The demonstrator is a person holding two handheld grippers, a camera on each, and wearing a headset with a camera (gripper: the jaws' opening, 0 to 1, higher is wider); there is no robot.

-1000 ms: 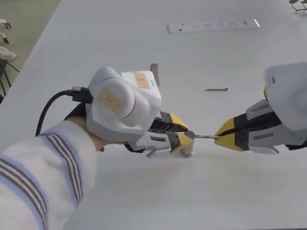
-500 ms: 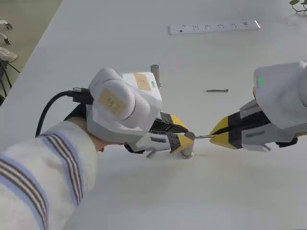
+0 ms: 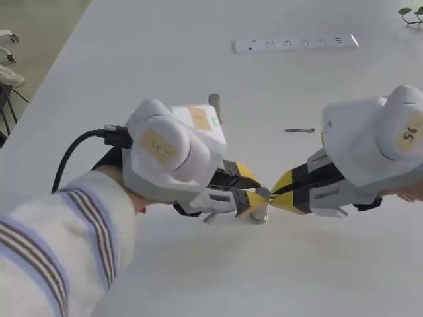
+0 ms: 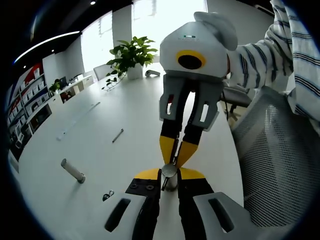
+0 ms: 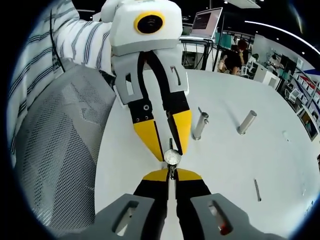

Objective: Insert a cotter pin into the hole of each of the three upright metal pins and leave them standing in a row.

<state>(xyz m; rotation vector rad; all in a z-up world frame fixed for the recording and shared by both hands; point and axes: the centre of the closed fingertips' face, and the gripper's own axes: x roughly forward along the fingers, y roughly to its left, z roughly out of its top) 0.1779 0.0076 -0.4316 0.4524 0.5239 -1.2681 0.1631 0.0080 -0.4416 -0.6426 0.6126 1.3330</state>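
Pushing home? The right gripper (image 3: 281, 191), pinching the cotter pin (image 5: 171, 171), has closed right up to the metal pin (image 3: 260, 206).
Yes; left gripper (image 3: 253, 198) clamps that pin upright, insertion looks nearly done.

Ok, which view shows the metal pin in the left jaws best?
Left gripper view: the metal pin stands between its jaws, head and shaft visible. The right gripper view catches its round head end-on; in the head view the jaws hide most of it.
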